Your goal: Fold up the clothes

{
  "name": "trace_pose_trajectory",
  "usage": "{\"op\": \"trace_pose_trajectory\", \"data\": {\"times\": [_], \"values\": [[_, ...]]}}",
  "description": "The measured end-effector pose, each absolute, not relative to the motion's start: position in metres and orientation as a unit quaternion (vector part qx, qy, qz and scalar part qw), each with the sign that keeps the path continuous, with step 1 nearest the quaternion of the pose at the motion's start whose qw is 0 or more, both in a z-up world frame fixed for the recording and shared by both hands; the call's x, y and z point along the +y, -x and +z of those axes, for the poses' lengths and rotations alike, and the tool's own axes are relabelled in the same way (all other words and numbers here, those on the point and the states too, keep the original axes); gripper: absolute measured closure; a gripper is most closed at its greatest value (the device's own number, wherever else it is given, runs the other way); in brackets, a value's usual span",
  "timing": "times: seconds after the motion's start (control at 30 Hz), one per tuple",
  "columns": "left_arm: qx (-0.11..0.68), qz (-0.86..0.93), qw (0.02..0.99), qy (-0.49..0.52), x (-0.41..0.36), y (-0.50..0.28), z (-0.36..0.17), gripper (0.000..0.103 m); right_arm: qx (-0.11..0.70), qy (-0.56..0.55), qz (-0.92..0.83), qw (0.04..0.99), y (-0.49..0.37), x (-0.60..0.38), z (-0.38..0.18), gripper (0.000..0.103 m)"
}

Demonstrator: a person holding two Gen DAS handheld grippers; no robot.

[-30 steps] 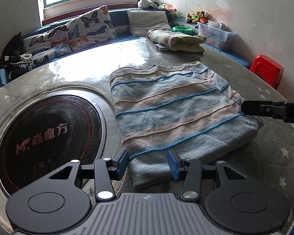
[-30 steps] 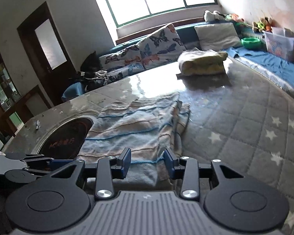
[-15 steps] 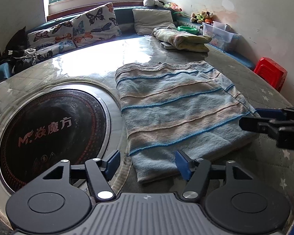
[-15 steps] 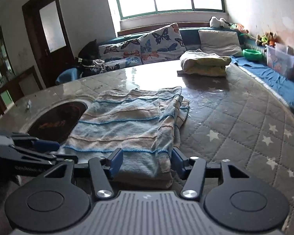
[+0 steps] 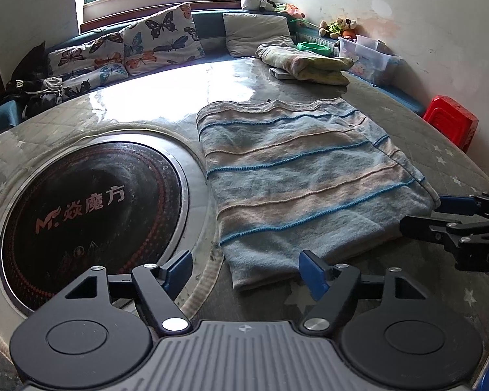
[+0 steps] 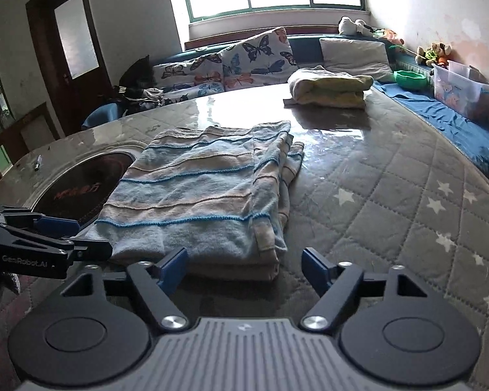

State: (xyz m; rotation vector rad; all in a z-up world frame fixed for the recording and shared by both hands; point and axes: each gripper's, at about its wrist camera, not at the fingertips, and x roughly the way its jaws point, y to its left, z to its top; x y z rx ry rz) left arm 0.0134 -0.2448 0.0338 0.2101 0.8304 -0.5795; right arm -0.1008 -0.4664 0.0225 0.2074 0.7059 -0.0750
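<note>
A blue and beige striped knit garment (image 5: 303,176) lies folded flat on the round quilted table (image 5: 440,169); it also shows in the right wrist view (image 6: 199,195). My left gripper (image 5: 246,268) is open and empty, just short of the garment's near edge. My right gripper (image 6: 244,265) is open and empty at the garment's near right corner. The right gripper shows in the left wrist view (image 5: 423,218) at the garment's right corner. The left gripper shows in the right wrist view (image 6: 78,238) at the garment's left corner.
A black round hotplate (image 5: 88,205) is set in the table left of the garment. A folded yellow-green blanket (image 5: 306,63) lies at the table's far side. Butterfly cushions (image 5: 127,49), a clear box (image 5: 368,55) and a red stool (image 5: 450,120) stand beyond the table.
Both grippers opened wider and drew back slightly from the garment's near edge. The garment lies flat and still.
</note>
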Motion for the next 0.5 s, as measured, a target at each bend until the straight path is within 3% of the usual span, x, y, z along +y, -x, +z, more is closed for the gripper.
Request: {"op": "trace_pose_trajectory", "data": {"times": [0.3, 0.5], "values": [[0.398, -0.283, 0.867, -0.098, -0.240, -0.005, 0.033, 0.010, 0.348, -0.108, -0.046, 0.930, 0.107, -0.461, 0.021, 0.002], [0.397, -0.284, 0.868, -0.094, -0.237, 0.001, 0.033, 0.001, 0.349, -0.103, -0.063, 0.929, 0.111, -0.457, 0.021, 0.000]]}}
